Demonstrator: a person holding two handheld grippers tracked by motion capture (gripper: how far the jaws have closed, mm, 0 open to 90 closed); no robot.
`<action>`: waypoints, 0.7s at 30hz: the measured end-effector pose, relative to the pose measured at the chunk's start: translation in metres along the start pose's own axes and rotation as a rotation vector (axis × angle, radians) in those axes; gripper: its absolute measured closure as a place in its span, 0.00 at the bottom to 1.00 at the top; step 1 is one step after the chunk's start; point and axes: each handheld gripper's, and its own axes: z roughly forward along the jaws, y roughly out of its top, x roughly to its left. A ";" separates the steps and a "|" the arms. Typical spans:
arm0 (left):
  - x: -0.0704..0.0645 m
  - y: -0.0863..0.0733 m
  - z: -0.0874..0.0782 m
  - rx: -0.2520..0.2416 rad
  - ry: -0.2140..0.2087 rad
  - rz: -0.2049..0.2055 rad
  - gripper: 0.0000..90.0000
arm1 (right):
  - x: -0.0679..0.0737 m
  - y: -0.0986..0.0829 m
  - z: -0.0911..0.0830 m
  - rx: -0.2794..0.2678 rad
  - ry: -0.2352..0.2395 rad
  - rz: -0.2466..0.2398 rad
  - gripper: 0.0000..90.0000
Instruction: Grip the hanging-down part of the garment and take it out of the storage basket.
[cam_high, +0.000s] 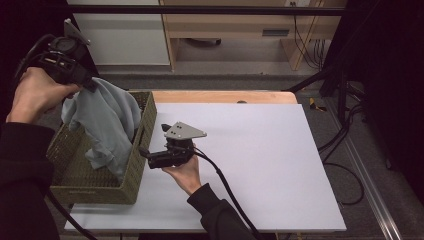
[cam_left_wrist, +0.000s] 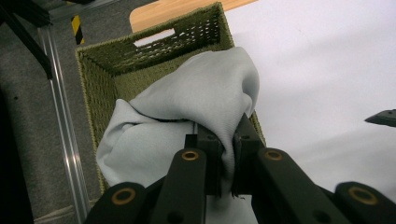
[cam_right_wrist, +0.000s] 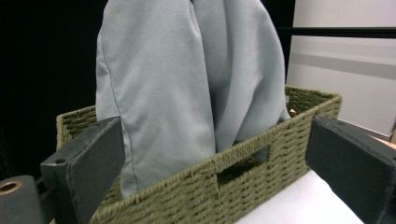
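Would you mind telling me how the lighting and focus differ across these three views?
High view: the white table is evenly lit, the edges fall into black, and the picture is slightly soft. Left gripper view: the left tongs, shut on the grey cloth, look sharp; the table surface glares white. Right gripper view: the open right tongs blur close up, while the woven basket stays crisp.

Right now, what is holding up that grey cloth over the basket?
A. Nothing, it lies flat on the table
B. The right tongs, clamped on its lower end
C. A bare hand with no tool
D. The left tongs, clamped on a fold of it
D: the left tongs are shut on a bunched fold of the grey cloth, which hangs into the basket, while the right tongs stand open beside it.
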 end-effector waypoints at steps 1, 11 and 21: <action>-0.001 0.000 0.000 -0.001 0.000 0.003 0.94 | 0.001 0.001 0.006 -0.001 0.004 0.002 0.06; -0.002 0.000 0.000 -0.007 -0.006 0.013 0.94 | 0.004 0.003 0.031 0.012 0.005 0.023 0.06; -0.002 0.001 0.000 -0.012 -0.009 0.016 0.94 | 0.014 -0.004 0.061 0.052 0.056 0.023 0.07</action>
